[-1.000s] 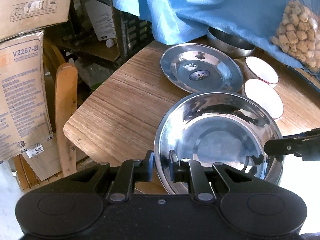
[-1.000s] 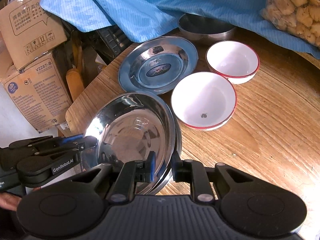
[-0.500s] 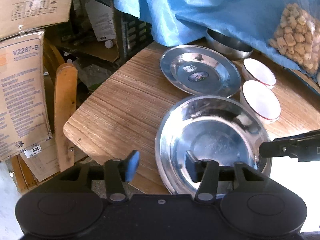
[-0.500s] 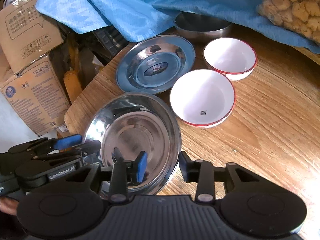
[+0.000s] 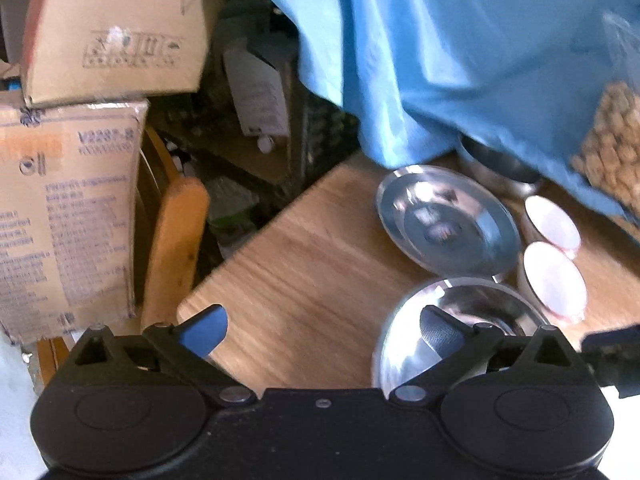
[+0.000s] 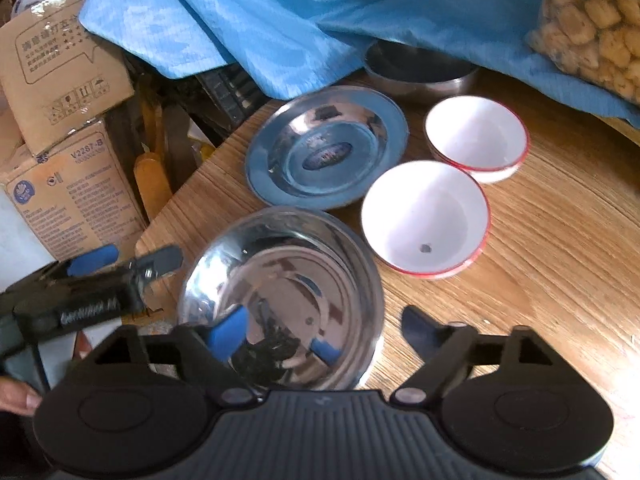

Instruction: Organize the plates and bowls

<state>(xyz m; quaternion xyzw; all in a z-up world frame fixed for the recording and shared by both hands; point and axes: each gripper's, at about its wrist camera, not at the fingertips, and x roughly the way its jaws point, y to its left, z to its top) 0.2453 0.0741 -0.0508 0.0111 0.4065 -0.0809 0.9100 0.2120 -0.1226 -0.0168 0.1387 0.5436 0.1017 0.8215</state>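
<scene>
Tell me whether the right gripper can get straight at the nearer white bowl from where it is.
Probably yes. The right gripper, jaws opening and gripping nothing, sits over the steel plate; the nearer white bowl stands just beyond on bare table, its rim uncovered, with nothing between.

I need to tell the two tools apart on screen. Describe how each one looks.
Both look alike. The right tool has a ribbed black body with two round black housings, angular black linkage arms on silver pivot pins, and fingers tipped with blue pads. The left tool has the same black build and blue pads; seen from the right wrist view, its side carries white lettering, too blurred to read.
</scene>
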